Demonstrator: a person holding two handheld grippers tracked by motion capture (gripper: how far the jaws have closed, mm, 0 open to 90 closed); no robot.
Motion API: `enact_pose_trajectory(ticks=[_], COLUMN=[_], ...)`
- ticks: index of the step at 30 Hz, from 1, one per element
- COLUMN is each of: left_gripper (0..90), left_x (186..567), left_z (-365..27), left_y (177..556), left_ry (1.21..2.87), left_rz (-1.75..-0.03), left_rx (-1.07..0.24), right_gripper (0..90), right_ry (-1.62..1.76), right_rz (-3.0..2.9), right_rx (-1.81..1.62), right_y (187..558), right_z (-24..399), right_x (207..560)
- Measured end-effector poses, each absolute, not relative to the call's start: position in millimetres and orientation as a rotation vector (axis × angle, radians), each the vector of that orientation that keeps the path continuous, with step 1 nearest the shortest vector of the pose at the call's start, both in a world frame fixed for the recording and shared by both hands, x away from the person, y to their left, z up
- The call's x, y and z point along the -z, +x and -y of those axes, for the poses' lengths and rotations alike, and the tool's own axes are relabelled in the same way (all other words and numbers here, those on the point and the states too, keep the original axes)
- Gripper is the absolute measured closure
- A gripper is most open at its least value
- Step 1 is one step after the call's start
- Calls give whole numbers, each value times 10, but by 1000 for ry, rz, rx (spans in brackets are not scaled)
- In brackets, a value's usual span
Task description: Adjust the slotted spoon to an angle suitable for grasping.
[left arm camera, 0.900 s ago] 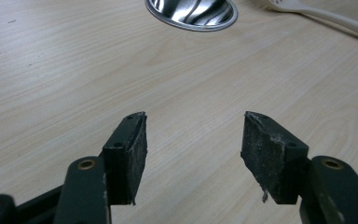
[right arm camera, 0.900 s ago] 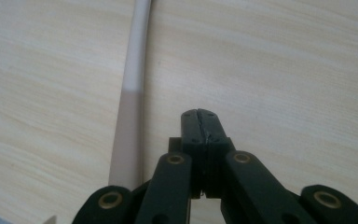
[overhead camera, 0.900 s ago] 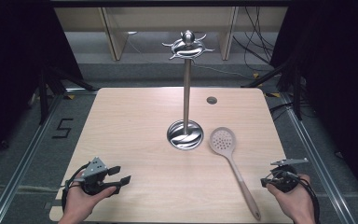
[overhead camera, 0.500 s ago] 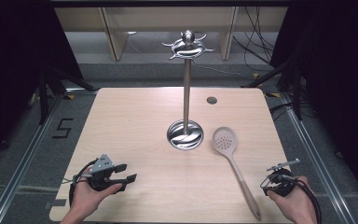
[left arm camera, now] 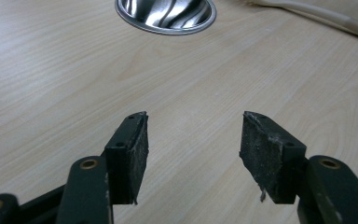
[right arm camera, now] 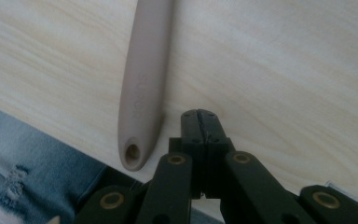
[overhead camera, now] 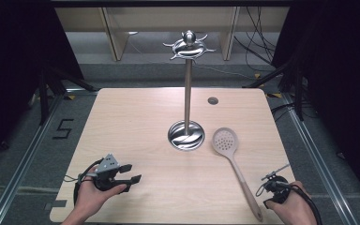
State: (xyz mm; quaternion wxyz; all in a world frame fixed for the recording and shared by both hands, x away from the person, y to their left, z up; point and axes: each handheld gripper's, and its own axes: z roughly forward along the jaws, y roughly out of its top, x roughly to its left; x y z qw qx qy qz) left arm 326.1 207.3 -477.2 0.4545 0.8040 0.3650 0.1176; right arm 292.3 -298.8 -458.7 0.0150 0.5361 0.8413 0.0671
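Note:
A beige slotted spoon (overhead camera: 225, 140) lies on the wooden table (overhead camera: 136, 117), right of a tall steel stand's round base (overhead camera: 186, 136); its handle (overhead camera: 246, 190) runs toward the near edge. My left gripper (overhead camera: 130, 172) rests at the near left, open, with bare wood between its jaws (left arm camera: 193, 140); the steel base (left arm camera: 165, 14) is ahead of it. My right gripper (overhead camera: 268, 183) is at the near right, just right of the handle's end. In the right gripper view its jaws are pressed together (right arm camera: 199, 116), empty, beside the handle (right arm camera: 142, 84) with its hanging hole.
The stand's pole rises to a ring of hooks (overhead camera: 189, 47). A small dark disc (overhead camera: 213, 100) sits at the table's far right. Wooden shelving and cables stand behind the table. The person's jeans (right arm camera: 18, 163) show below the near edge.
My left gripper has slid a little to the right. My right hand has drawn back toward the near edge and slightly left, closer to the spoon's handle end.

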Motion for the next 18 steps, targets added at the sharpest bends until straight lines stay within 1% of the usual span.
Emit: enact_pose_trajectory(ticks=[2,5,12,18], left_gripper=[408,408,408,408], left_x=[4771,4772,4772,4780], left_z=[-2078,-2073,-2078,-2081], left_y=[3274,3271,3272,3266], left_ry=[1994,1990,2002,1982], left_rz=[-878,-893,-888,-890], left_rx=[-289,-288,-291,-289], right_gripper=[900,900,900,900], right_ry=[1642,1658,1632,1595], right_rz=[-2646,-2687,-2734,-2782], right_rx=[-211,-171,-185,-194], right_y=[2918,2895,2888,2879], right_z=[2991,2924,2811,2689], right_x=[4635,4665,4687,4696])
